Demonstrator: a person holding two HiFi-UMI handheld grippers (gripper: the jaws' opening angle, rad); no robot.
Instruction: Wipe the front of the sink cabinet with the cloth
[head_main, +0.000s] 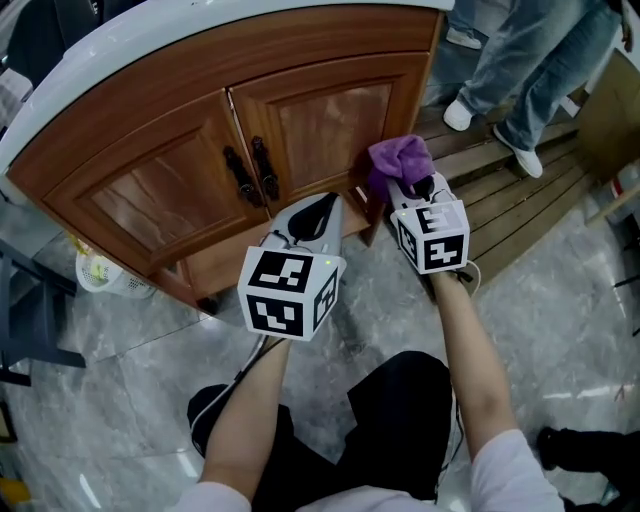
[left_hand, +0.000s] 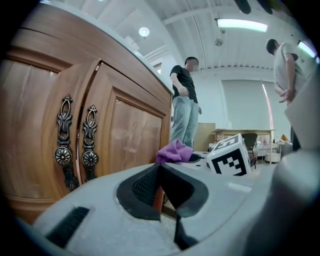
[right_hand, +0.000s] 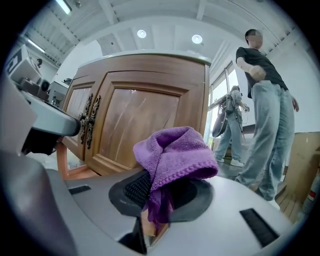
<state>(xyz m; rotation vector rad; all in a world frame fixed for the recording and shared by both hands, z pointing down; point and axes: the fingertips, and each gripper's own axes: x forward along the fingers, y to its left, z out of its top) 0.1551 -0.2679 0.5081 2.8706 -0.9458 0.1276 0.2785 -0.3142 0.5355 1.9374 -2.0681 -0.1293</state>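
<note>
The cloth (head_main: 400, 158) is pinched between the closed jaws of the right gripper (head_main: 412, 190), just beside the cabinet's (head_main: 150, 200) right door at 3 o'clock from the handles (head_main: 250, 172), while the left gripper (head_main: 316, 212), at 8 o'clock from the cloth, is closed on nothing.

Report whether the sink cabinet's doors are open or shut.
Shut: both cabinet doors sit flush, their handles side by side.

No legible text (none anywhere).
</note>
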